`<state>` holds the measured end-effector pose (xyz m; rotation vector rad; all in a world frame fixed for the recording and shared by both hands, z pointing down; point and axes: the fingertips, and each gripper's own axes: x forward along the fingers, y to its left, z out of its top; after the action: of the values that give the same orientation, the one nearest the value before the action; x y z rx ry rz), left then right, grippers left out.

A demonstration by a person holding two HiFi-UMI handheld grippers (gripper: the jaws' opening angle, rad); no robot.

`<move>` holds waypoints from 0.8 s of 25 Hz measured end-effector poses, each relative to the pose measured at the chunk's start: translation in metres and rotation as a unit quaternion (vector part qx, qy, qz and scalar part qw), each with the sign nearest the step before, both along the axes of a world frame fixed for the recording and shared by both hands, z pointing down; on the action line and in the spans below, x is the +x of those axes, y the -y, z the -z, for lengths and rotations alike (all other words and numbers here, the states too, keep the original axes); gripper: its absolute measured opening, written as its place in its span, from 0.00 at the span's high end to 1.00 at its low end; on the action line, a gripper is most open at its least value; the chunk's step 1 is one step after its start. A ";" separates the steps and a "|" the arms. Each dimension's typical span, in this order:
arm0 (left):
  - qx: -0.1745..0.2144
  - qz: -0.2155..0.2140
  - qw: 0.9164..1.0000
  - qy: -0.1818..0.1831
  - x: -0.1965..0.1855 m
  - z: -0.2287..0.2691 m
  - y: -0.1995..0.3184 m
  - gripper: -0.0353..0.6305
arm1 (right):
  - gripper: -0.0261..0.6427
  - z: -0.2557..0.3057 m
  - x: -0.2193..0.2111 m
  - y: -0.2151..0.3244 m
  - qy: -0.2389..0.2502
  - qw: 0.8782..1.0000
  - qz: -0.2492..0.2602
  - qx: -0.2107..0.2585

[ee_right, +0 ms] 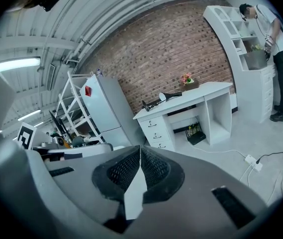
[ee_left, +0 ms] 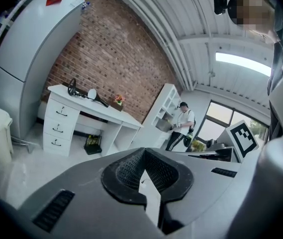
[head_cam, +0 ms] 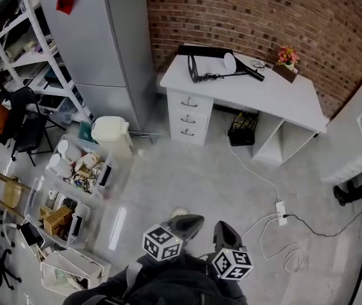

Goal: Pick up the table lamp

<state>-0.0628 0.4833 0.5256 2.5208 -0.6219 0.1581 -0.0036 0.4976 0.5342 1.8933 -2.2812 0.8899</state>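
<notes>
A black table lamp [head_cam: 222,67] with a white head lies folded on the white desk [head_cam: 276,97] against the brick wall. The left gripper view shows the lamp [ee_left: 85,93] far off, and so does the right gripper view, where the lamp [ee_right: 160,100] is small on the desk [ee_right: 191,101]. My left gripper [head_cam: 189,222] and right gripper [head_cam: 226,234] sit side by side at the bottom of the head view, well short of the desk. Both are shut and hold nothing; the left gripper [ee_left: 142,172] and right gripper [ee_right: 140,164] jaws meet tip to tip.
A grey fridge [head_cam: 101,40] stands left of the desk, a white bin [head_cam: 112,134] in front of it. Boxes of clutter [head_cam: 79,170] line the floor at left. A power strip [head_cam: 280,212] and cables lie on the floor at right. A person [ee_right: 275,34] stands by white shelves.
</notes>
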 end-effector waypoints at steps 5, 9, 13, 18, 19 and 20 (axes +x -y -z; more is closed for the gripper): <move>0.009 0.006 1.000 0.001 0.003 0.011 0.057 0.94 | 0.94 0.007 0.008 0.057 -0.006 1.000 -0.001 0.003; 0.017 0.010 1.000 0.000 0.004 0.018 0.105 0.94 | 0.94 0.016 0.012 0.104 -0.012 1.000 0.000 0.012; 0.020 0.005 1.000 0.000 0.002 0.025 0.148 0.94 | 0.94 0.021 0.006 0.145 -0.016 1.000 0.000 0.013; 0.021 -0.008 1.000 0.000 0.003 0.029 0.191 0.94 | 0.94 0.023 0.003 0.183 -0.016 1.000 -0.009 0.011; 0.022 -0.012 1.000 0.000 0.003 0.030 0.198 0.94 | 0.94 0.023 0.003 0.190 -0.015 1.000 -0.014 0.010; 0.023 -0.015 1.000 -0.001 0.003 0.031 0.206 0.94 | 0.94 0.022 0.004 0.197 -0.013 1.000 -0.018 0.008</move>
<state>-0.0600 0.2778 0.4951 2.5750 -0.5936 0.1543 -0.0001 0.3010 0.5118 1.9472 -2.2534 0.8469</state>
